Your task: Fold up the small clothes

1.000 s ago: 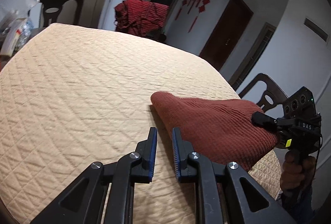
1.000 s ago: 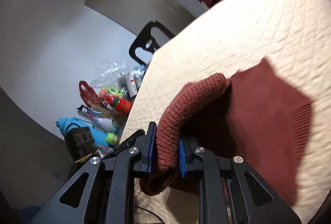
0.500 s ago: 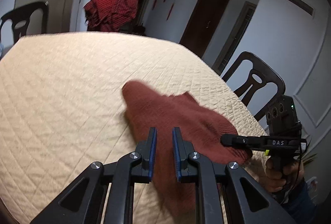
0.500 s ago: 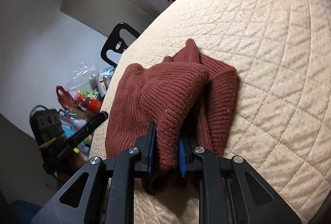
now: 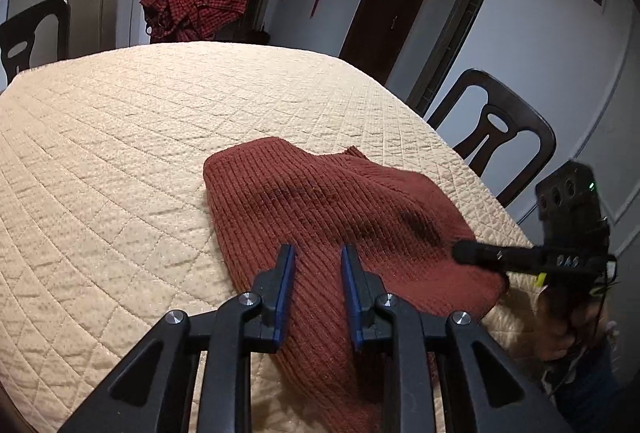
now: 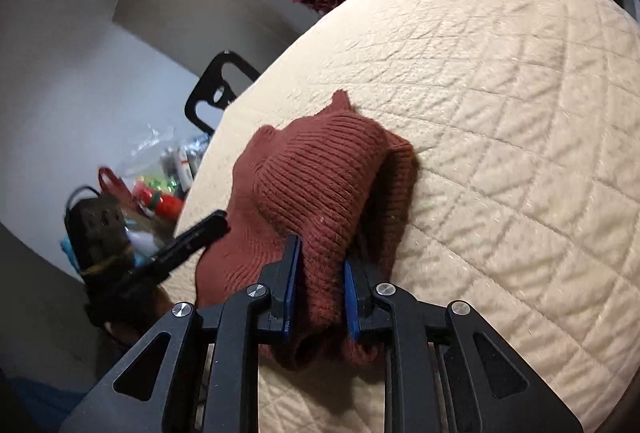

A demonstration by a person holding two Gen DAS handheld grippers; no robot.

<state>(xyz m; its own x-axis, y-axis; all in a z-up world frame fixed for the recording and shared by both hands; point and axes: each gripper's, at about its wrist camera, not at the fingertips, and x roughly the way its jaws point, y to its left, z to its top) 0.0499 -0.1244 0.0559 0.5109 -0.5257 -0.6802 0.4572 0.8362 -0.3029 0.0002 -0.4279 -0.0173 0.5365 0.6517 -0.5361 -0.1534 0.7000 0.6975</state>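
A rust-red ribbed knit garment (image 5: 320, 217) lies folded on the cream quilted table (image 5: 120, 153) near its right edge. My left gripper (image 5: 316, 265) hovers just over its near part with the jaws a little apart and nothing between them. My right gripper (image 6: 318, 265) is shut on a bunched fold of the same garment (image 6: 320, 185) at the table's near edge. The right gripper also shows in the left wrist view (image 5: 476, 255), at the garment's right corner. The left gripper shows in the right wrist view (image 6: 200, 233).
A red checked cloth (image 5: 196, 1) hangs over a chair behind the table. A dark chair (image 5: 496, 137) stands at the right side, another (image 5: 28, 37) at the far left. Bags and bottles (image 6: 160, 189) lie beyond the left table edge.
My right gripper has carried the lifted edge over and down, so the garment now lies folded on itself. My left gripper has moved over the garment and its jaws have spread slightly.
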